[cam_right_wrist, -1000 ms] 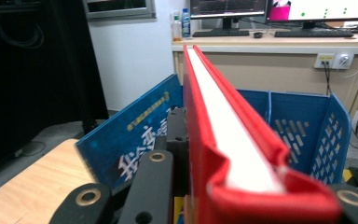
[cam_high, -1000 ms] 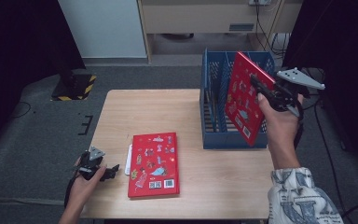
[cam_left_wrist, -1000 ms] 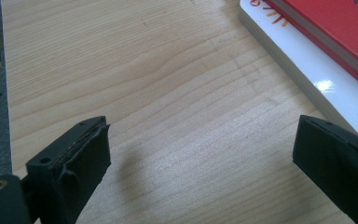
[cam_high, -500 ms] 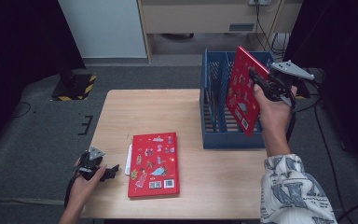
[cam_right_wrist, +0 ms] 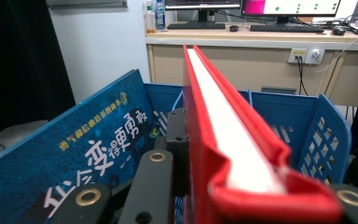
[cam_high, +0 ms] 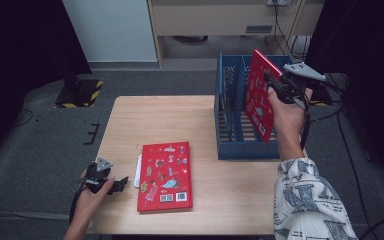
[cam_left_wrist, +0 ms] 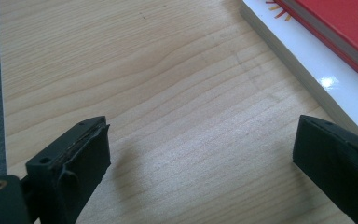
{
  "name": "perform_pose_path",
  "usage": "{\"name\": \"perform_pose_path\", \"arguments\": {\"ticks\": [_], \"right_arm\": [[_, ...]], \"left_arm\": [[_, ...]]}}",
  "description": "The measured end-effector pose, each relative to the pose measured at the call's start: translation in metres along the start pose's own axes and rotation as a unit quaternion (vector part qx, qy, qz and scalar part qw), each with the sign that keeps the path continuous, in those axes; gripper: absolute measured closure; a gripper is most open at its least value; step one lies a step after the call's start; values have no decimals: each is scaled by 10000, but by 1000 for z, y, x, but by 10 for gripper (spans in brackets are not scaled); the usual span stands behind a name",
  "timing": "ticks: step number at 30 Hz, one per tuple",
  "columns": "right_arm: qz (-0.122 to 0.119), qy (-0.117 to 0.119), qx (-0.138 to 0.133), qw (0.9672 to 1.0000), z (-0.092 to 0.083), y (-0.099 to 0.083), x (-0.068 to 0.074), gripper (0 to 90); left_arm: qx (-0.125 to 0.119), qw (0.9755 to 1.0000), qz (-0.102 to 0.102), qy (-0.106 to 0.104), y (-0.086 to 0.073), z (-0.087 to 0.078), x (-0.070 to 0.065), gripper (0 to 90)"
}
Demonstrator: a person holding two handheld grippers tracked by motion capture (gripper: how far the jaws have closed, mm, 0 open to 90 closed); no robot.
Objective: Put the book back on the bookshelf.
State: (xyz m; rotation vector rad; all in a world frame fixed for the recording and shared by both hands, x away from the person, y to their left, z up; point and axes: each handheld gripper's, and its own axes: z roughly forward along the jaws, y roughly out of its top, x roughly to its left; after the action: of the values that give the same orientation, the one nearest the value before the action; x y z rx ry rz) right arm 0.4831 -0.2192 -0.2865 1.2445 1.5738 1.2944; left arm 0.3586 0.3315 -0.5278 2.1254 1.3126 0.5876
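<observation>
red book (cam_high: 257,97) | right gripper (cam_high: 276,85): clamped on its edge, above blue rack (cam_high: 230,120) | left gripper (cam_high: 111,184): spread, holding nothing

red books (cam_high: 165,175) – 2 (one held) | blue book (cam_right_wrist: 74,154) – 1 | crate (cam_high: 230,150) – 1

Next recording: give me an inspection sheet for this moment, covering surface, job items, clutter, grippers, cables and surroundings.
Surface: wooden table, bare between things.
Job's things: red book held tilted over the blue rack; a blue book leans inside; second red book flat on a white book.
Clutter: nothing seen.
Grippers: right hand-held gripper shut on the red book; left hand-held gripper open, low at the table edge.
Cables: black cable trails along the right forearm.
Surroundings: grey floor, desk with monitors behind.
</observation>
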Motion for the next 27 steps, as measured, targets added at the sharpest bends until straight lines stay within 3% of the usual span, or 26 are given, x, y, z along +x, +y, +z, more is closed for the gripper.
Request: {"name": "perform_pose_path", "arguments": {"ticks": [8,27], "right_arm": [[11,-117,-1,9999,11,-4,0,797],[36,-139,-8,9999,34,-22,0,797]], "left_arm": [[-17,10000,4,9,0,-1,0,31],[-44,10000,-36,13,0,-1,1,31]]}}
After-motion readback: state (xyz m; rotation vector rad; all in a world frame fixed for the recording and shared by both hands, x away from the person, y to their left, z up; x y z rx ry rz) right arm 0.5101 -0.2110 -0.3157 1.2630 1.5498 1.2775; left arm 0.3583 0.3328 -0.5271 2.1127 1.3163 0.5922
